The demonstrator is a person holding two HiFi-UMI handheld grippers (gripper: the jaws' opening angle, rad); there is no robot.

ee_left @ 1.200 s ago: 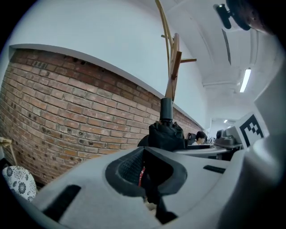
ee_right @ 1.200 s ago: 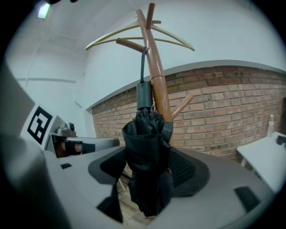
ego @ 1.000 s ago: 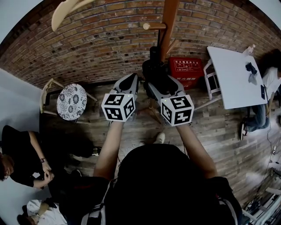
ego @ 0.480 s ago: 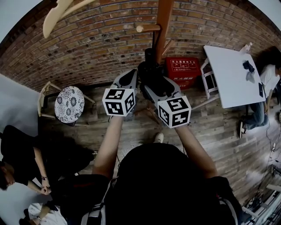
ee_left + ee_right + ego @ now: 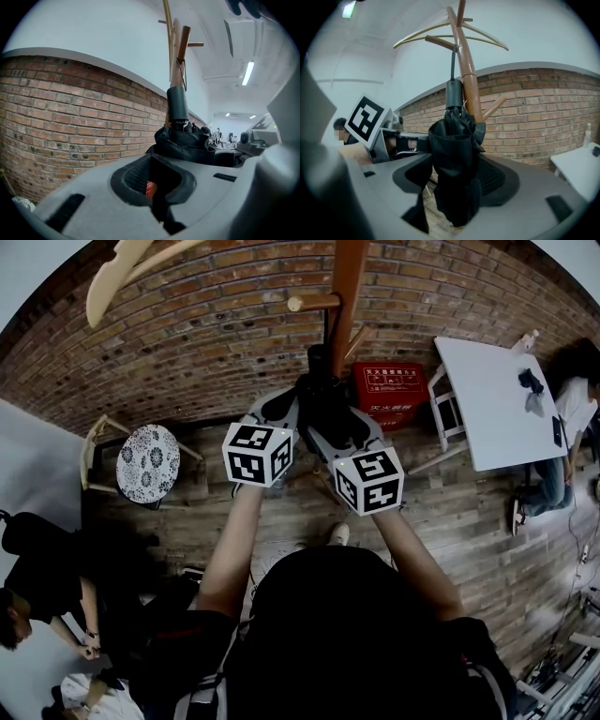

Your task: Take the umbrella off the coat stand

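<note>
Two grippers are raised at the coat stand (image 5: 349, 287), one on each side of the hanging umbrella (image 5: 454, 173).

Umbrella: black, folded, upright against the stand's wooden pole. Its strap (image 5: 453, 63) is looped over a peg (image 5: 314, 303) that sticks out left of the pole in the head view. It is not off the stand yet.

Right gripper (image 5: 457, 187): one jaw on each side of the folded canopy, pinching the black fabric below the umbrella's handle (image 5: 453, 96). The bundle fills the gap between the pads, and its lower end hangs past them.

Left gripper (image 5: 152, 180): jaws pressed together with nothing between them. The tips sit just beside the umbrella, on the side away from the right gripper. I can't tell whether they touch the fabric.

Around the stand:
- A red crate (image 5: 389, 390) is on the floor by the stand's base, against the brick wall (image 5: 216, 343).
- A white table (image 5: 492, 399) stands right of the stand, well apart.
- A round patterned stool (image 5: 150, 462) stands left of the stand, well apart.
- A pale wooden hanger (image 5: 131, 268) hangs up high, left of the pole.
- A person in black (image 5: 42, 587) sits on the floor far left of the stand, at the edge of the head view.
</note>
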